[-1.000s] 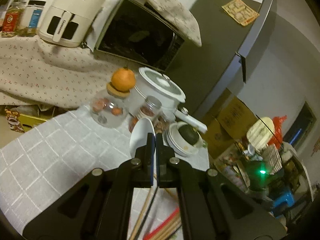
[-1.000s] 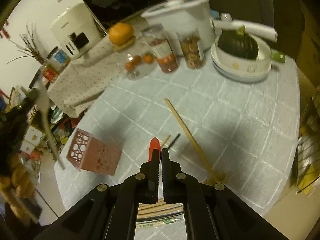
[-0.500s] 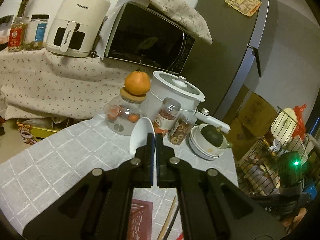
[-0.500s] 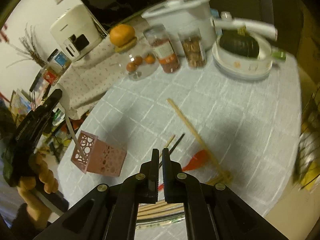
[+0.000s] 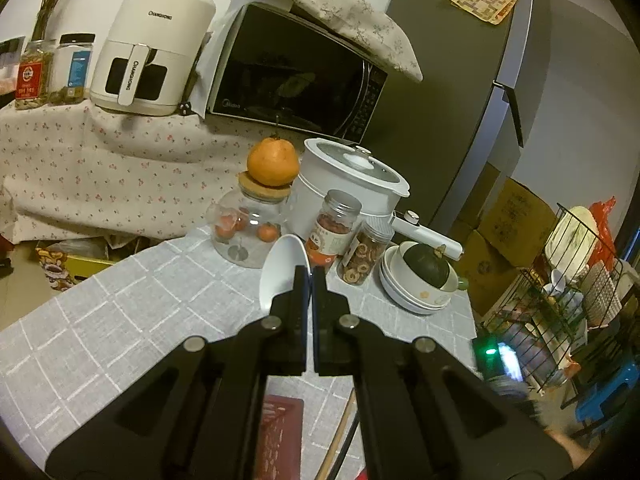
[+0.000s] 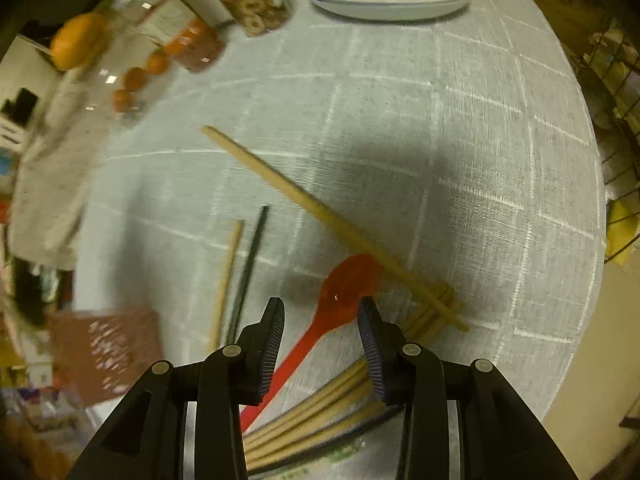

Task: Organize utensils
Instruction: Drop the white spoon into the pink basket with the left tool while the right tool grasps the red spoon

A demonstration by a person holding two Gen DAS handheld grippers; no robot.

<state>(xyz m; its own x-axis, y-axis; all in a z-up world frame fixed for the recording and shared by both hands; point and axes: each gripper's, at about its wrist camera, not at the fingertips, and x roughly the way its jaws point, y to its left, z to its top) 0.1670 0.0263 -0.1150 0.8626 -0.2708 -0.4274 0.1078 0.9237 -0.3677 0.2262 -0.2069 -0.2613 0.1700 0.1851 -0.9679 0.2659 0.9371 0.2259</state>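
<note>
Jaws of the right tool have just been opened: red spoon is now dropped on the surface, lower centre, unheld between them. White spoon is kept pinched by the left tool; holder sits lower left.

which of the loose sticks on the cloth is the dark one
The thin black chopstick, lying beside a pale wooden one; every other stick is tan wood.

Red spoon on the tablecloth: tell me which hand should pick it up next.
The right. Its tool has just been opening and hangs over the red spoon, whose handle lies between the fingers, not yet pinched. The left tool is shut on a white spoon, so it is busy.
</note>
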